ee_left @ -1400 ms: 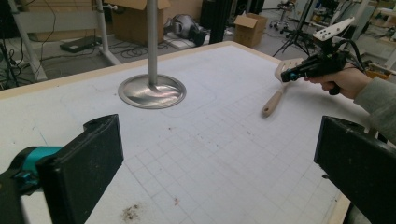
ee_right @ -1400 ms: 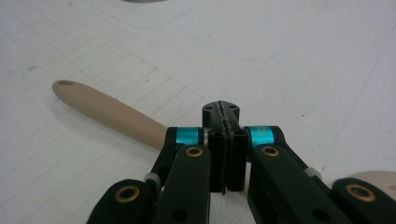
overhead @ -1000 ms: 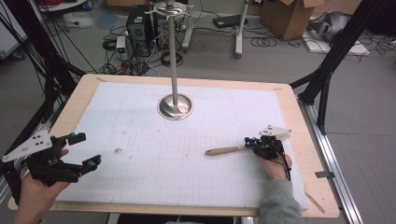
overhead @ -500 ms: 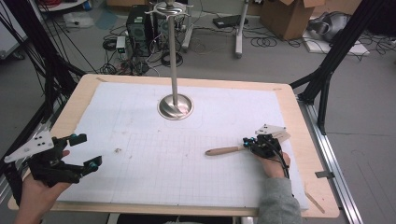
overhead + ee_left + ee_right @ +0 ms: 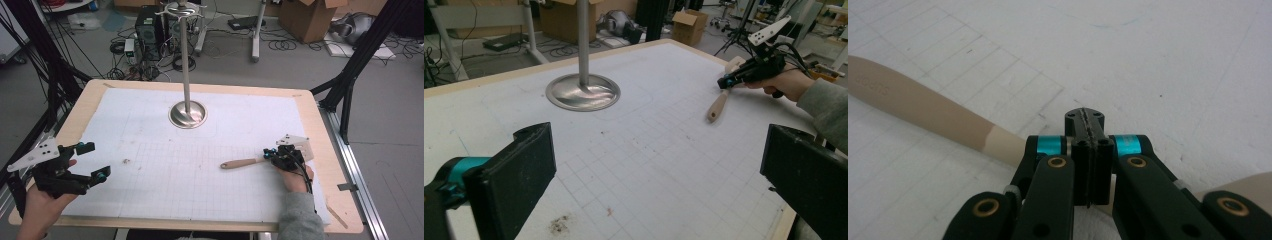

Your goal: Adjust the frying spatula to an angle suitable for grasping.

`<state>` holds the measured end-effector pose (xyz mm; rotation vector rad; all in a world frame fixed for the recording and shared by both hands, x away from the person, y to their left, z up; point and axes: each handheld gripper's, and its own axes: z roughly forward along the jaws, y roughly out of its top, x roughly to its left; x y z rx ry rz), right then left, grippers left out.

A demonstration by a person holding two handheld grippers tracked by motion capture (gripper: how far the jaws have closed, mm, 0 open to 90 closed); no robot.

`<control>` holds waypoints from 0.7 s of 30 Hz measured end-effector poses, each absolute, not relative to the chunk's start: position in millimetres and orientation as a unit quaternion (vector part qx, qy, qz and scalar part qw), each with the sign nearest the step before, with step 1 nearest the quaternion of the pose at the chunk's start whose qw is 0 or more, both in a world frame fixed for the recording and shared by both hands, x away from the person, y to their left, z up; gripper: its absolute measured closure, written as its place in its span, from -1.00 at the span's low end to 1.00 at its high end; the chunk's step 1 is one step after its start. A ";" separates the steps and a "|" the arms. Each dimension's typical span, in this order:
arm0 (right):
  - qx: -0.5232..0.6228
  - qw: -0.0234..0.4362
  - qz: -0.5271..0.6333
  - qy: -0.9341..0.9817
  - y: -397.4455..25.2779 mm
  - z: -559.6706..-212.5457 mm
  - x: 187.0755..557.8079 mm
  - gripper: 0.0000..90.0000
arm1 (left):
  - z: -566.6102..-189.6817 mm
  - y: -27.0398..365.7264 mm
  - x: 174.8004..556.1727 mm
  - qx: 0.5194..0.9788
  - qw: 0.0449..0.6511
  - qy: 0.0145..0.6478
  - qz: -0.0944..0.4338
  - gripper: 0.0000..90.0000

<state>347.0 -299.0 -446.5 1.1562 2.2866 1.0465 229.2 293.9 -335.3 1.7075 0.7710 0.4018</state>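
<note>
Evidently got little done; held right tongs (image 5: pixel 268 155) clenched, empty, over wooden spatula (image 5: pixel 242 163) flat on table (image 5: pixel 150 125); held left tongs (image 5: pixel 95 161) released; grasp and lift judged undone.

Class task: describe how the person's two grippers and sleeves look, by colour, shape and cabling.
Both the left gripper and right gripper are black, with teal accents at the jaws and a pale grey three-cornered plate on top. Brass-coloured pivots show on the right one's linkage. A black cable trails from it over a grey sleeve.

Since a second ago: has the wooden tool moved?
No. The wooden tool lies at the same spot relative to the metal stand base, under the right gripper.
</note>
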 end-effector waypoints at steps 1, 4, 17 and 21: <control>0.410 0.186 0.372 0.812 -299.0 -446.5 347.0 1.00 | -335.5 293.3 229.3 0.729 0.576 0.329 0.170 -0.96; 0.413 0.188 0.369 0.811 -297.4 -448.6 349.5 1.00 | -335.5 292.4 229.4 0.731 0.574 0.328 0.170 -0.96; 0.418 0.185 0.359 0.814 -297.6 -448.1 350.2 1.00 | -335.6 291.8 229.5 0.730 0.575 0.328 0.169 -0.96; 0.425 0.179 0.360 0.811 -300.3 -447.1 348.4 1.00 | -336.9 294.4 230.5 0.729 0.576 0.330 0.168 -0.96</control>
